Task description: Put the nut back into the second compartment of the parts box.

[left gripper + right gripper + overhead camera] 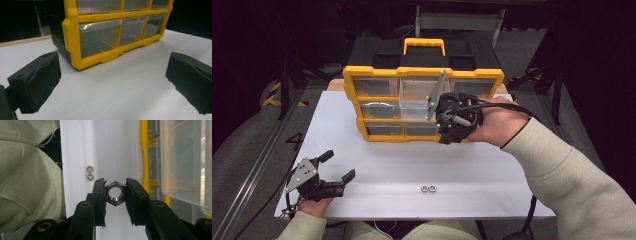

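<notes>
A steel hex nut (115, 194) is pinched flat between the two black pads of my right gripper (115, 195), which is shut on it and points down over the white table. In the high view that right gripper (451, 127) hangs in front of the yellow drawer organizer (357, 85), beside a clear drawer (417, 102) pulled out of its middle column. The drawer's clear wall (182, 157) lies just right of the nut. My left gripper (338, 165) rests low at the table's front left, open, with nothing between its pads (37, 82).
Two smaller nuts (428, 188) lie side by side on the white table (512, 175) near its front edge, also below the held nut (89, 173). The organizer's clear drawers (100, 37) face the left gripper. A person's light-green sleeve (562, 170) crosses the right side.
</notes>
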{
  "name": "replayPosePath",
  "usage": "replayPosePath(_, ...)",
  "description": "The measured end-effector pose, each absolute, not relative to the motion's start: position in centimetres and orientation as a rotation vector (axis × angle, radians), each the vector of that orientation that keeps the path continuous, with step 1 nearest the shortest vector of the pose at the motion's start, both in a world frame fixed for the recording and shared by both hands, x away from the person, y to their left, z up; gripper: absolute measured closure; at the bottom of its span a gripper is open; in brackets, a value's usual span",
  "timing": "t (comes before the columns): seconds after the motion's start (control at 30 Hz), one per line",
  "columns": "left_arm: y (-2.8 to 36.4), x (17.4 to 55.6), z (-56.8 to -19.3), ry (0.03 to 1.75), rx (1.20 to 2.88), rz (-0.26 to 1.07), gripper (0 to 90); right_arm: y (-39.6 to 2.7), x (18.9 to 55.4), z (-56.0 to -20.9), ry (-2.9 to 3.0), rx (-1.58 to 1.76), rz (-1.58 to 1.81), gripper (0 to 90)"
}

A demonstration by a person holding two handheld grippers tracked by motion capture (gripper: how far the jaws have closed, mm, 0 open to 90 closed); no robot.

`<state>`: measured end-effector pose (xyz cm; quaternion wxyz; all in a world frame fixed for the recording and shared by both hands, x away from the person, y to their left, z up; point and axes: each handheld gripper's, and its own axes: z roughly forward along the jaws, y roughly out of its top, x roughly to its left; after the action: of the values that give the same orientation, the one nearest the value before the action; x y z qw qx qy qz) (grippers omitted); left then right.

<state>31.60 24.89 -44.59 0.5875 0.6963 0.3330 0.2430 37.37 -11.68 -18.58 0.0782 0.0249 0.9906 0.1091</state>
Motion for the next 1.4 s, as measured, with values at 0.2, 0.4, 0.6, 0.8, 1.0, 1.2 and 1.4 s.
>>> replayPosePath(0.2,24.9,31.6,-44.6,0.777,1.623,0.563,0.7,-10.9,37.6,-16.2,2.954,0.055,0.325,70.3)
replayPosePath(0.4,24.9,31.6,-44.6,0.777,1.623,0.563,0.7,-10.1,38.4,-14.6,2.953,0.058,0.327,70.3)
replayPosePath(0.6,24.9,31.6,-44.6,0.774,1.625,0.563,0.7,-9.3,40.0,-13.5,2.942,0.07,0.328,70.3)
replayPosePath(0.8,24.9,31.6,-44.6,0.776,1.63,0.563,0.7,-8.7,41.6,-12.9,2.929,0.092,0.346,70.3)
replayPosePath(1.0,25.0,31.6,-44.6,0.789,1.629,0.568,0.7,-8.0,43.7,-12.7,2.915,0.109,0.351,70.3)
replayPosePath(1.2,25.0,31.6,-44.6,0.796,1.627,0.568,0.7,-7.0,45.5,-12.9,2.914,0.126,0.366,70.3)
replayPosePath(1.4,25.1,31.6,-44.6,0.796,1.626,0.568,0.7,-6.1,46.8,-14.2,2.925,0.125,0.327,70.3)
